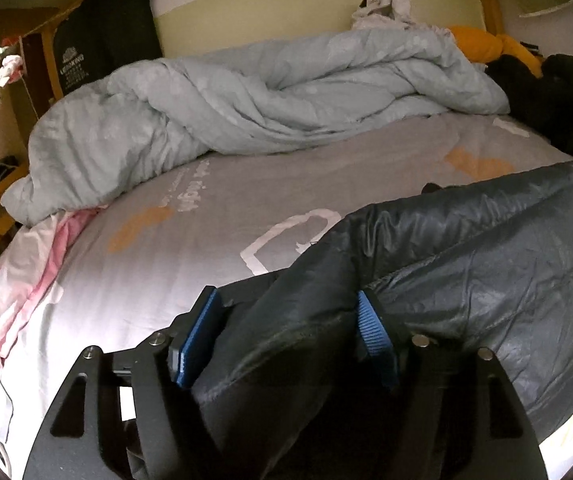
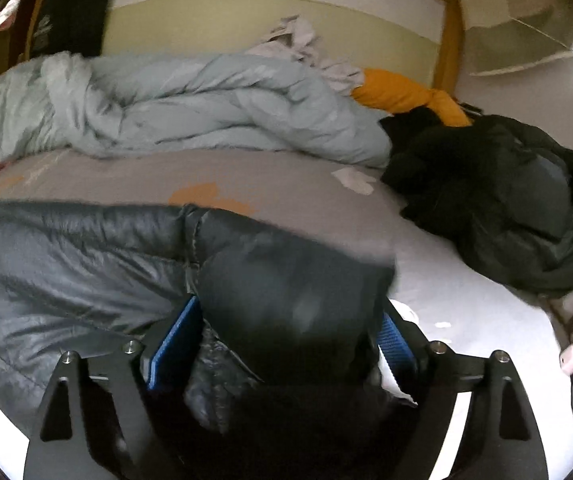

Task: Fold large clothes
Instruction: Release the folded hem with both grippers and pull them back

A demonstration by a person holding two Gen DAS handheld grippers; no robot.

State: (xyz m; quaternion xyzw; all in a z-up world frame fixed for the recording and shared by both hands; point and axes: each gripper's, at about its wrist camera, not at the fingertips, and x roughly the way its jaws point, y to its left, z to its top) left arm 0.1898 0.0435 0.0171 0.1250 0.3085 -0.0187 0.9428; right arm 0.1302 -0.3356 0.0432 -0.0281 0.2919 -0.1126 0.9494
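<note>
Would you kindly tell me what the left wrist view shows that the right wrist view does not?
Only the left wrist view: the white square outline printed on the grey bedsheet.

Only the right wrist view: the crumpled black coat and a small pink device.

Both: the shiny dark grey padded jacket between open jaws, the pale blue duvet, the orange cushion.
</note>
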